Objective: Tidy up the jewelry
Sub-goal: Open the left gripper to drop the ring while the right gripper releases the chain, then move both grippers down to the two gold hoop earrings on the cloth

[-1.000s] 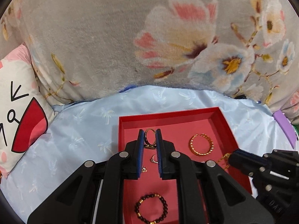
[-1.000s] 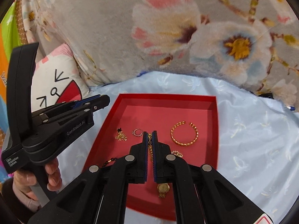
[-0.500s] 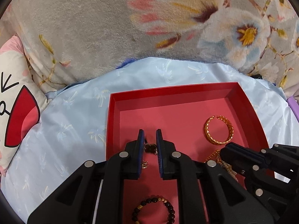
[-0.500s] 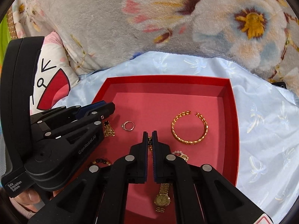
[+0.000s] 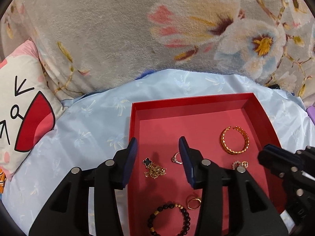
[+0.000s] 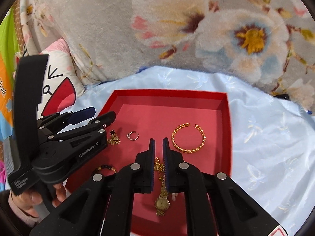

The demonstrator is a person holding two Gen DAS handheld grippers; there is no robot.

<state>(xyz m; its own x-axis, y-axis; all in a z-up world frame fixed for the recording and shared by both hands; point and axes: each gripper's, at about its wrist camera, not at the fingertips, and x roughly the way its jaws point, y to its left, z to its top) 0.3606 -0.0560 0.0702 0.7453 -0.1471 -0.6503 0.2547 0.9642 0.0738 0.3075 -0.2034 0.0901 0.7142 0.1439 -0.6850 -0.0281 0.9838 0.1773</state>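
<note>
A red tray (image 5: 189,98) (image 6: 169,91) lies on light blue cloth. My left gripper (image 5: 157,143) (image 6: 102,113) hangs over its left part, jaws opening. The gold clover necklace (image 5: 154,168) (image 6: 114,138) lies loose on the floor between them. A silver ring (image 5: 177,160) (image 6: 129,136) sits by the right finger. My right gripper (image 6: 158,140) (image 5: 265,154) is low over the middle, jaws opening a narrow gap. The gold watch (image 6: 162,202) lies on the floor, its strap running up between the pads. A gold bangle (image 5: 235,152) (image 6: 187,150) lies toward the right.
Also in the tray are a dark bead bracelet (image 5: 169,208), a gold ring (image 5: 195,199) and small pearl earrings (image 5: 240,164). A grey floral blanket (image 5: 118,29) rises behind. A white and red pillow (image 5: 23,108) sits left. A hand (image 6: 29,202) holds the left gripper.
Both grippers came down closer to the tray. The left jaws spread wide and the clover necklace now lies on the tray floor. The right jaws parted slightly around the watch strap.
</note>
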